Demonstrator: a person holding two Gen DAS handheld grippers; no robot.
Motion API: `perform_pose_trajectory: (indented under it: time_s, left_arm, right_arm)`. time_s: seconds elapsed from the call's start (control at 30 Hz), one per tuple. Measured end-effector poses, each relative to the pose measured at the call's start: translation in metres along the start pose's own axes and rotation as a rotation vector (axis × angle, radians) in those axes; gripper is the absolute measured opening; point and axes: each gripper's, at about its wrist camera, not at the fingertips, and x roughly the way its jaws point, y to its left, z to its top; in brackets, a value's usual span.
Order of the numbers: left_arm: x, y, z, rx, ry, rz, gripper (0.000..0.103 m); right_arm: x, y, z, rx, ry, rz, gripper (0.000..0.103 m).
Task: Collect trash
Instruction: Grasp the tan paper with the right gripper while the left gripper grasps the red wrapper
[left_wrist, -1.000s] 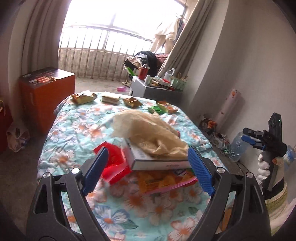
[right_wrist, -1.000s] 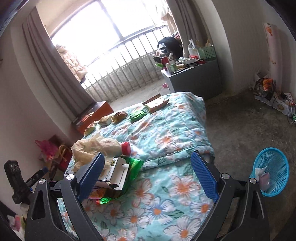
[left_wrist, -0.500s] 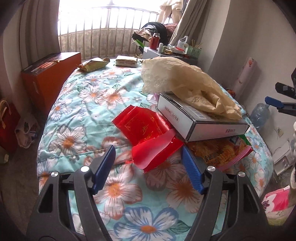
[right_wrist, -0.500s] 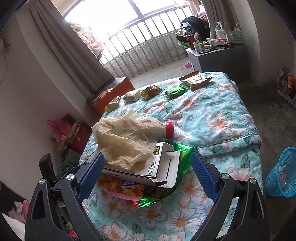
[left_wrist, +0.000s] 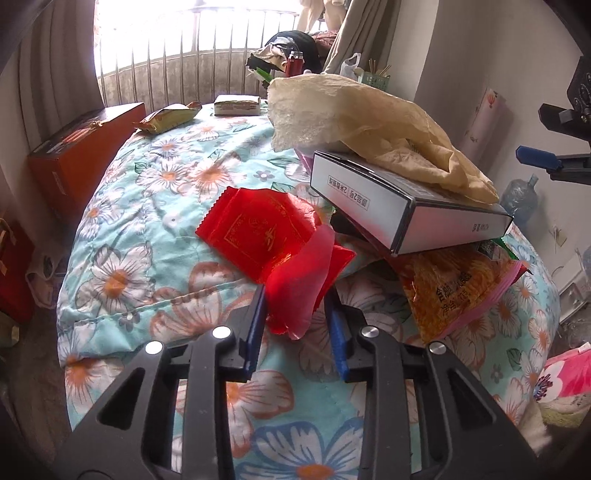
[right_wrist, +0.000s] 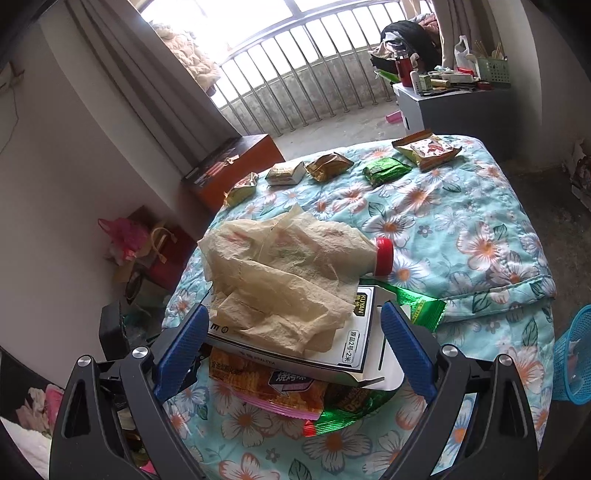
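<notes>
Left hand-held gripper (left_wrist: 295, 314) jaws closing on red wrapper (left_wrist: 273, 236); right hand-held gripper (right_wrist: 291, 332) wide, empty. Next: lift wrapper, carry toward blue basket (right_wrist: 572, 354), 3 o'clock.

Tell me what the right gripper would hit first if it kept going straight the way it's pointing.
Most likely the white box topped with crumpled paper: it lies dead ahead between the open right gripper fingers, on the snack bags. Depth is hard to judge through the fisheye, so the orange bag beneath could come first.
</notes>
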Motion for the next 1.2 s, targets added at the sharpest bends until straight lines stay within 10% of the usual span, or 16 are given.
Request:
perform_pose_trajectory:
  time_s: [0.67,1.2]
  left_arm:
    - [-0.012,0.027,-0.01,-0.15,-0.044,-0.064,0.015]
    - [-0.011,0.031,-0.011,-0.167,-0.056,-0.061,0.015]
  right_arm:
    - [0.097,0.062,0.011,-0.201,0.142,-0.069,0.089]
    - [0.099,0.039,0.002,-0.126,0.163,-0.109,0.029]
